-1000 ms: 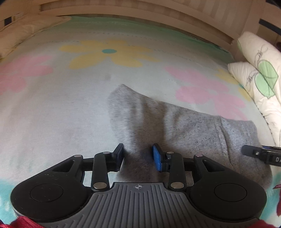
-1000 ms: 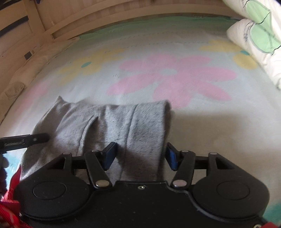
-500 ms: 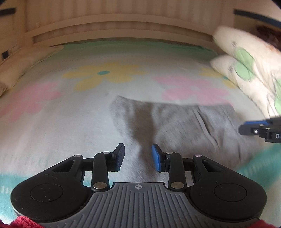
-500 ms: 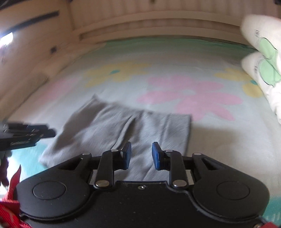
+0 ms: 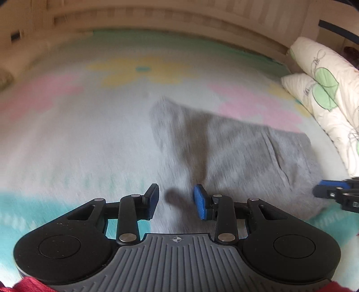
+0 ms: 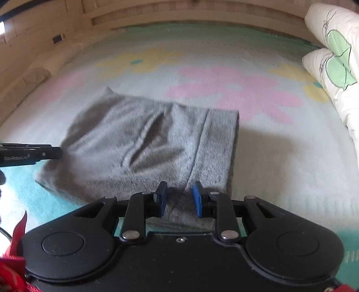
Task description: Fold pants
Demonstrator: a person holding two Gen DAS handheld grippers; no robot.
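The grey pants (image 5: pixel 246 152) lie folded into a flat rectangle on the flowered blanket (image 5: pixel 78 134). My left gripper (image 5: pixel 177 202) hovers over the near left edge of the pants, open, with only its shadow on the cloth between the blue pads. In the right wrist view the pants (image 6: pixel 145 139) show a pocket crease and a long seam. My right gripper (image 6: pixel 179 200) sits above their near right end, its jaws narrowed but apart, with the cloth lying flat below them. Each gripper shows in the other's view: the right gripper (image 5: pixel 318 189) and the left gripper (image 6: pixel 53 152).
Two white pillows with green leaf print (image 5: pixel 325 85) (image 6: pixel 336 45) are stacked at the right. A pale wooden bed frame (image 5: pixel 179 22) (image 6: pixel 179 13) runs along the far and left sides. A red strap (image 6: pixel 13 258) hangs at the lower left of the right wrist view.
The right jaws narrowed from wide apart to a small gap. Both grippers drew back towards the near edge of the pants, so more of the pants shows. The pants stayed flat.
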